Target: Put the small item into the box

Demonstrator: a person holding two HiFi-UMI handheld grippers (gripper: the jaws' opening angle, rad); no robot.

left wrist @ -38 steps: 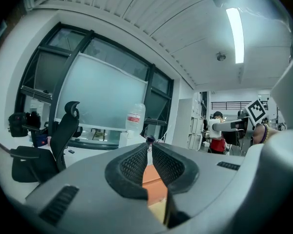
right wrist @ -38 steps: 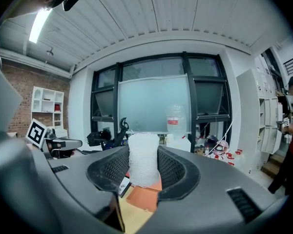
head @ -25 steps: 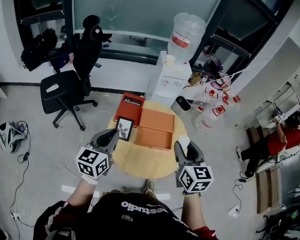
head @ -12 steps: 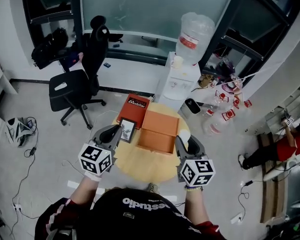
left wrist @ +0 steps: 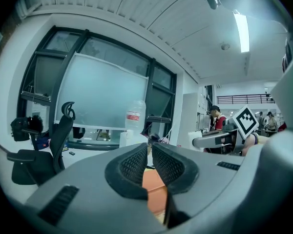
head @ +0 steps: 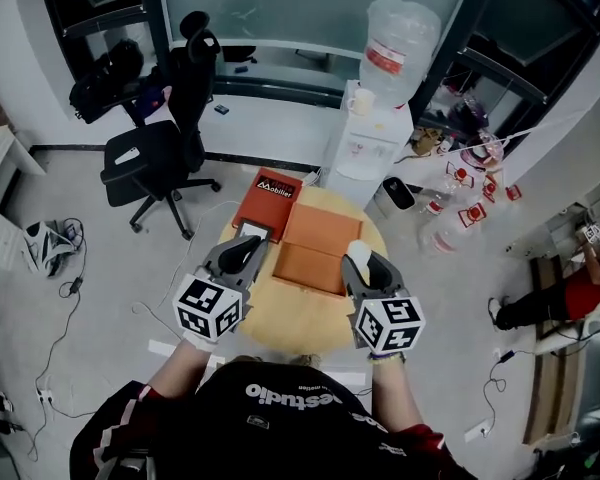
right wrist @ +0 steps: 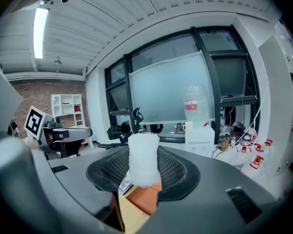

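"Mobiler" on red box (head: 270,197); "studio" on shirt (head: 290,396).

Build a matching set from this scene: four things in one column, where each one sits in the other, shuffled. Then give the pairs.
Things:
1 white mesh roll
2 orange box
3 black office chair
4 water bottle

Places:
a on top of the white dispenser
b on the round table
c gripped in the right claw
d on the floor

Pairs: 1-c, 2-b, 3-d, 4-a
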